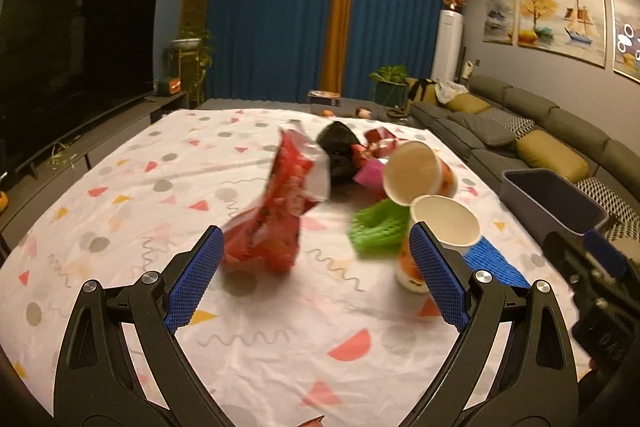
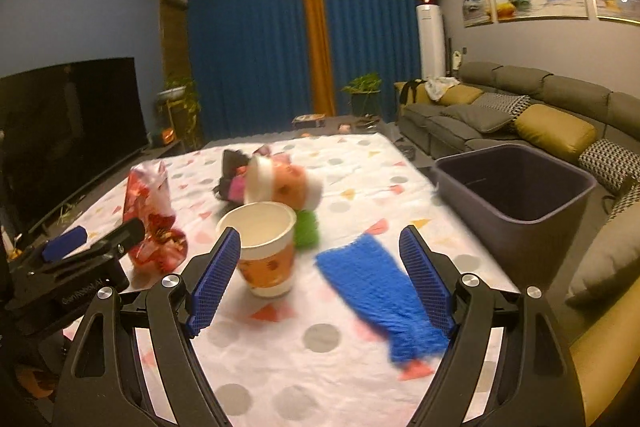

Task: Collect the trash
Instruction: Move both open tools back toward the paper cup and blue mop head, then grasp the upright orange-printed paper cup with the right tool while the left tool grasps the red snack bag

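Trash lies on a table with a patterned white cloth (image 1: 132, 187). My left gripper (image 1: 316, 251) is open and empty, with a crumpled red snack bag (image 1: 280, 211) just ahead between its fingers. My right gripper (image 2: 320, 255) is open and empty over a blue foam net (image 2: 372, 291). An upright orange paper cup (image 2: 266, 251) stands by its left finger. The cup also shows in the left wrist view (image 1: 436, 231). Behind it are a tipped paper cup (image 1: 416, 173), a green foam net (image 1: 376, 227), a black bag (image 1: 340, 147) and red wrappers (image 1: 376, 143).
A dark grey bin (image 2: 516, 187) stands off the table's right edge, beside a grey sofa (image 2: 520, 107). A large TV (image 1: 72, 67) on a low stand is on the left. Blue curtains are behind. The right gripper's body (image 1: 592, 267) shows at the right of the left wrist view.
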The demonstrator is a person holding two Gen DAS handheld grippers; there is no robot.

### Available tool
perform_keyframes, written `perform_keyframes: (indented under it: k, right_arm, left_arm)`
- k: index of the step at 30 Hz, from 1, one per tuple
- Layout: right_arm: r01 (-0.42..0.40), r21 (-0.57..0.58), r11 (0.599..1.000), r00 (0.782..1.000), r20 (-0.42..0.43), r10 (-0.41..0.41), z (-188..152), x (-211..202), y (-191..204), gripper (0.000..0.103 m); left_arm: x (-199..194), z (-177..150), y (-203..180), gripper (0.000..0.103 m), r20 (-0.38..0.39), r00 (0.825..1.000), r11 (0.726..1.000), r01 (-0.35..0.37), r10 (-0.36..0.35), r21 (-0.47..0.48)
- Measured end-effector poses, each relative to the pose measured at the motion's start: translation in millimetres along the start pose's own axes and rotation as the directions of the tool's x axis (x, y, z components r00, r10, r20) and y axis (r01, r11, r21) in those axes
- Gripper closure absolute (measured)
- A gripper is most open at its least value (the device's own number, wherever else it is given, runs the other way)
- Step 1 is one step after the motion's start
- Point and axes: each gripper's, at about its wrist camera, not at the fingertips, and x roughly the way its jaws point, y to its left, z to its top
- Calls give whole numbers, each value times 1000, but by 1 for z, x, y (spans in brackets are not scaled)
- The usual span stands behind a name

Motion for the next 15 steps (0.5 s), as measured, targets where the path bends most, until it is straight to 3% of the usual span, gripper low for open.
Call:
perform_keyframes:
  k: [15]
  right_arm:
    - [-34,-14,999,995,-93,32,-3,66,32,23]
  left_arm:
    - [9,9,37,11,9,998,997,-56,57,-44]
